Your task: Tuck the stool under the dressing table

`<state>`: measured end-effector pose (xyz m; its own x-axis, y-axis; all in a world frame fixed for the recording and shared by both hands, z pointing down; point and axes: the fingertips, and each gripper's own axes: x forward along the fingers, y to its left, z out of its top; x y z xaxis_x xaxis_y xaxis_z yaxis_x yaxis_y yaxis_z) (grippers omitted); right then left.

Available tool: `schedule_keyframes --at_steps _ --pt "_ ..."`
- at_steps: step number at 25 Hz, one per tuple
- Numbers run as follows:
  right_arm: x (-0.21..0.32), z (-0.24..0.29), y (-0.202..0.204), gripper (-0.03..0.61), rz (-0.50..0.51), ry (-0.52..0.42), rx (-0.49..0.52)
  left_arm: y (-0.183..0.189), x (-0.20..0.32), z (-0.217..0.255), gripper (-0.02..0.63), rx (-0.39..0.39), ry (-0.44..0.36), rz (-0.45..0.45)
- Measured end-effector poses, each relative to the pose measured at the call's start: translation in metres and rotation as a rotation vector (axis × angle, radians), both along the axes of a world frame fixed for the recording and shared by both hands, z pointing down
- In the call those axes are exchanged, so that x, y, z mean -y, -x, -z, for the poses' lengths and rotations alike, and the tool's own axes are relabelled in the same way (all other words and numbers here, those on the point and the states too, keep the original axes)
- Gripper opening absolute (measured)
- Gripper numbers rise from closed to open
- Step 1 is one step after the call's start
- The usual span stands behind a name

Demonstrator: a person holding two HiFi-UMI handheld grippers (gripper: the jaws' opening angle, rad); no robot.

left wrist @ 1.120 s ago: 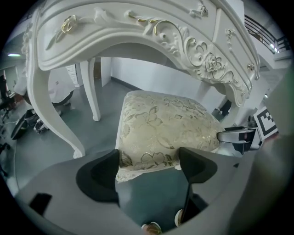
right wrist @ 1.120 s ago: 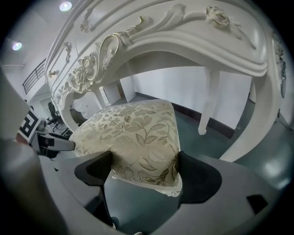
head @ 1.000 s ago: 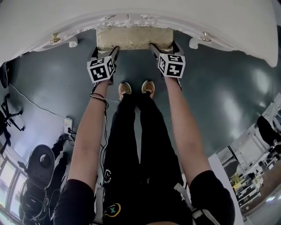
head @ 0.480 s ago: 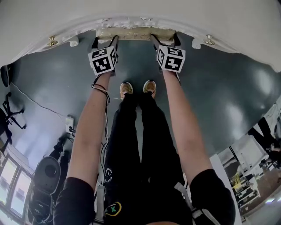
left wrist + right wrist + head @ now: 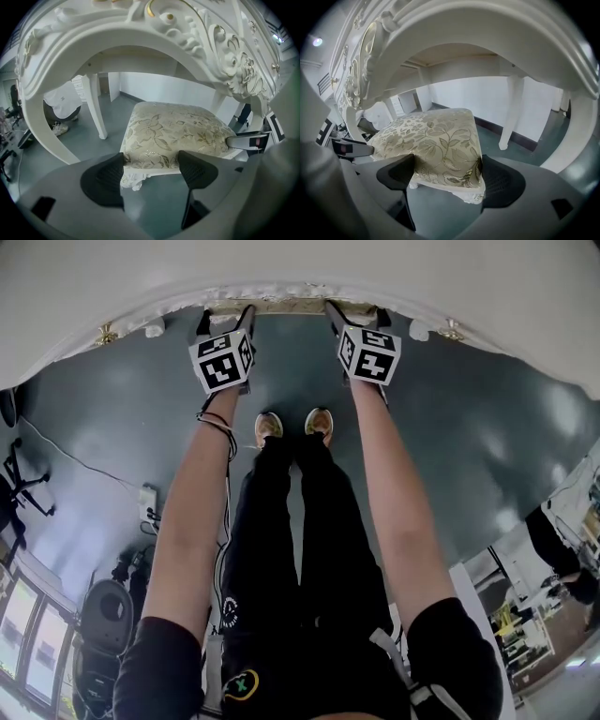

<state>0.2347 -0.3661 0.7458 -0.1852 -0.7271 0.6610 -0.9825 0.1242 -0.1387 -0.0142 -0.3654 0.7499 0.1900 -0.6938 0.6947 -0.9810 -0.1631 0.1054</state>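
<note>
The stool, with a gold floral cushion on a white carved frame, shows in the head view only as a thin strip under the white dressing table. My left gripper reaches to the stool's near left corner and my right gripper to its near right corner. In the left gripper view the cushion sits under the table's arch. The left gripper has just been closing, and its pads press the cushion's front edge. In the right gripper view the right gripper is shut on the cushion corner.
White table legs stand either side of the stool. The person's feet are on the dark grey floor behind the grippers. A power strip with a cable and an office chair are at the left.
The stool has slid further under the table, from a broad band of cushion to a thin strip. Both grippers have moved forward with it toward the table edge.
</note>
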Motion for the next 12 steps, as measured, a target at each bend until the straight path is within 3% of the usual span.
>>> schedule_keyframes --at_steps 9,12 --pt "0.003 0.003 0.003 0.465 0.002 -0.016 -0.017 0.004 0.005 -0.001 0.373 -0.011 0.002 0.005" --pt "-0.008 0.018 0.005 0.466 0.042 -0.036 -0.047 -0.004 -0.008 0.010 0.407 -0.034 0.018 -0.015"
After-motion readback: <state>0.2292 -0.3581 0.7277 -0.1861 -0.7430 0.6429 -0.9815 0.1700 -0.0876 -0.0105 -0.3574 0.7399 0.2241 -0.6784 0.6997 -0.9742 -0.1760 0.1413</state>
